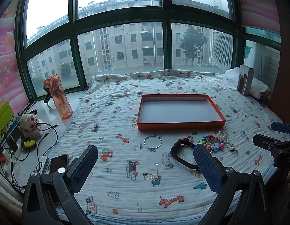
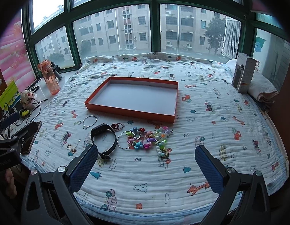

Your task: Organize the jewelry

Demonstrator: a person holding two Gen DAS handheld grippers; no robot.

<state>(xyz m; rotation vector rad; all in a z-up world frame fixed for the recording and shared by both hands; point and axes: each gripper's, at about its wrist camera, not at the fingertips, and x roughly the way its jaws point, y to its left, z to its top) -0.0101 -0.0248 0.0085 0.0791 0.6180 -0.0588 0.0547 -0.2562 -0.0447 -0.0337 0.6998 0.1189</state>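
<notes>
An empty orange tray [image 1: 179,126] [image 2: 126,110] lies on the quilt. In front of it are a silver bangle [image 1: 152,142] [image 2: 89,121], a black wristband [image 1: 182,154] [image 2: 103,140], a thin chain bracelet [image 1: 154,175] [image 2: 73,147], a colourful bead bracelet heap [image 1: 218,142] [image 2: 148,138], a silver ring hoop [image 2: 124,140] and a small red charm [image 2: 117,126]. My left gripper [image 1: 146,166] hovers open over the chain bracelet. To the right, my right gripper [image 2: 146,166] also stands open, just short of the beads, holding nothing.
A patterned quilt [image 1: 116,112] covers the bed by a big window. Left ledge holds an orange water bottle [image 1: 57,96], plush toy [image 1: 29,121], cables and a phone [image 1: 57,162]. A white box [image 2: 243,75] and folded towel [image 2: 263,90] sit at right.
</notes>
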